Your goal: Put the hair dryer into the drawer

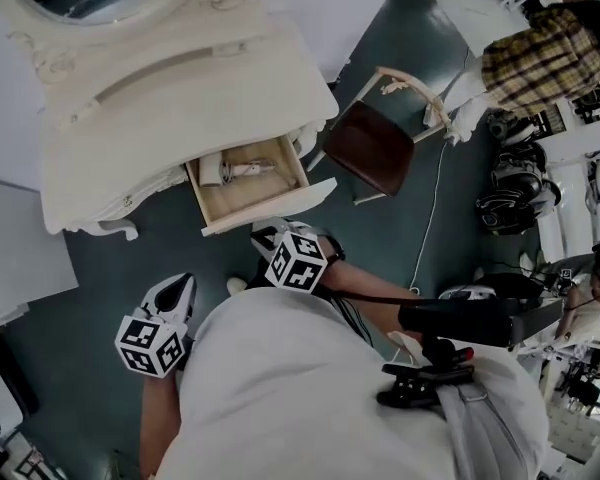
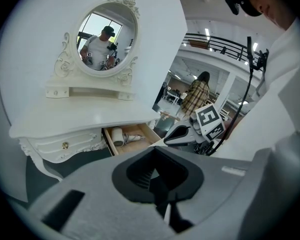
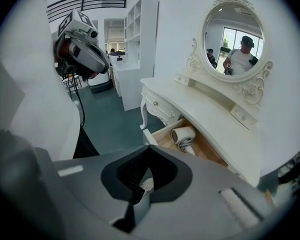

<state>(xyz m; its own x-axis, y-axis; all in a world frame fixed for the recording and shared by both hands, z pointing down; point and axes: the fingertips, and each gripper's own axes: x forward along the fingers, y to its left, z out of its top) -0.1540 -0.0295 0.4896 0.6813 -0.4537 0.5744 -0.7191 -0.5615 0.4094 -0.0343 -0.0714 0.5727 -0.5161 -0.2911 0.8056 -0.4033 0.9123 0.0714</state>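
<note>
Head view, white hair dryer [image 1: 228, 170], lying in open wooden drawer [image 1: 248, 196]

The person wears a loose white short-sleeved shirt [image 1: 280, 388]. The white-shelled left gripper [image 1: 178, 290] and right gripper [image 1: 268, 236] each carry a black-and-white marker cube [image 1: 152, 345]. A thin black cable [image 1: 370, 297] runs along the right arm.

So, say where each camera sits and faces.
Head view: on the head, steeply down at drawer and hair dryer; torso, left gripper, right gripper show.
Left gripper view: along its shut jaws toward the dressing table; right gripper shows.
Right gripper view: along its shut jaws, likewise; left gripper shows.
All share the open drawer.
</note>
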